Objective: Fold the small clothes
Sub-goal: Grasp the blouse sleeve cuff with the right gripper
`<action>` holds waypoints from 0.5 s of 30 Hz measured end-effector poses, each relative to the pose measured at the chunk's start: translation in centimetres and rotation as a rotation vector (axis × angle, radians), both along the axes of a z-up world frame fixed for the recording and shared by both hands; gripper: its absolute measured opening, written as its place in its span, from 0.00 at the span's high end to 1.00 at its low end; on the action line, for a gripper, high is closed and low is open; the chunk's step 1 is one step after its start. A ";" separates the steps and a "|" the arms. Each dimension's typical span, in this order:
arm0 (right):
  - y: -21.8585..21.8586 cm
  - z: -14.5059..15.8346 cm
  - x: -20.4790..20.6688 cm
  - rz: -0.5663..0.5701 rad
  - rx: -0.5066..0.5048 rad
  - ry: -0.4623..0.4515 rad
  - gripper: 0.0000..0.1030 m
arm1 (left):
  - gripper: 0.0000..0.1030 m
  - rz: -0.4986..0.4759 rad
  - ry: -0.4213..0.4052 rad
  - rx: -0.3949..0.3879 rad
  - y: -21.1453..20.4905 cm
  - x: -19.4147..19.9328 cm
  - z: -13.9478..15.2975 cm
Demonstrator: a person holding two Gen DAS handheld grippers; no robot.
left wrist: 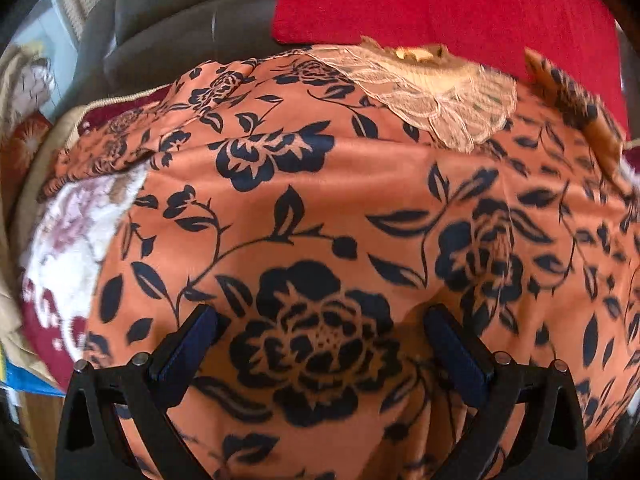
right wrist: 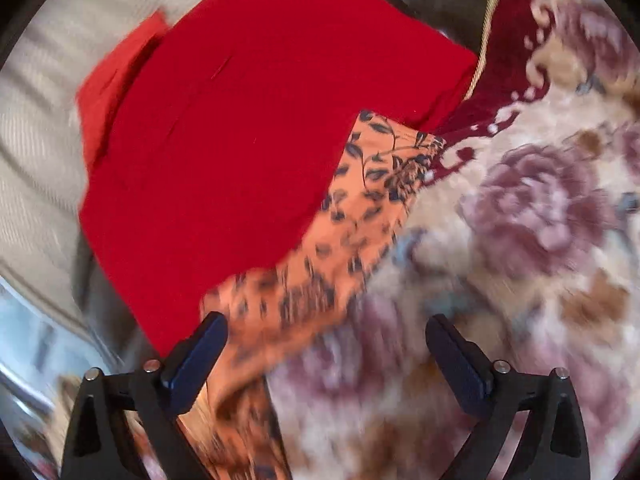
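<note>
Two grippers are hovering with jaws spread, grasping nothing: the left gripper (left wrist: 320, 332) over the orange floral garment (left wrist: 344, 208), which is lying on a floral blanket (right wrist: 520, 208); the right gripper (right wrist: 326, 340) beside its edge, near a red cloth (right wrist: 248, 120).

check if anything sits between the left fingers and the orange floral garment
Nothing visible does. The left gripper is open just above the orange floral garment, with only bare fabric between its fingers. The lace trim and the red cloth lie at the garment's far edge, well beyond the fingers.
</note>
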State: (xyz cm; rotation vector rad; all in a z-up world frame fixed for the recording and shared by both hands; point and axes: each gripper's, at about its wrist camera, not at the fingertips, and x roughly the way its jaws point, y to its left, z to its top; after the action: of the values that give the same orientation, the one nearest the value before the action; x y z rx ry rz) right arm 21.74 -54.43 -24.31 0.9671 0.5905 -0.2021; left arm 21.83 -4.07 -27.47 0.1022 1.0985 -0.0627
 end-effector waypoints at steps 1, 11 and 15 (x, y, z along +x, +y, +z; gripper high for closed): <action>-0.9 -0.5 0.9 -0.009 0.021 -0.010 0.15 | 0.00 0.008 -0.006 -0.021 0.1 0.2 -0.2; -8.2 -5.0 8.5 -0.157 0.114 0.015 0.52 | 0.00 -0.015 -0.073 -0.042 0.1 -1.1 -0.2; -9.0 -5.5 11.3 -0.158 0.079 0.072 0.60 | 0.00 -0.005 -0.056 -0.039 0.3 -0.3 -0.3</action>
State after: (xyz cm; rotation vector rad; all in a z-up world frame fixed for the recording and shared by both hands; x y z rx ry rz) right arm 33.03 -63.44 -29.78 1.0875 0.5920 -0.3578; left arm 21.52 -3.79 -27.80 0.0714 1.0402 -0.0856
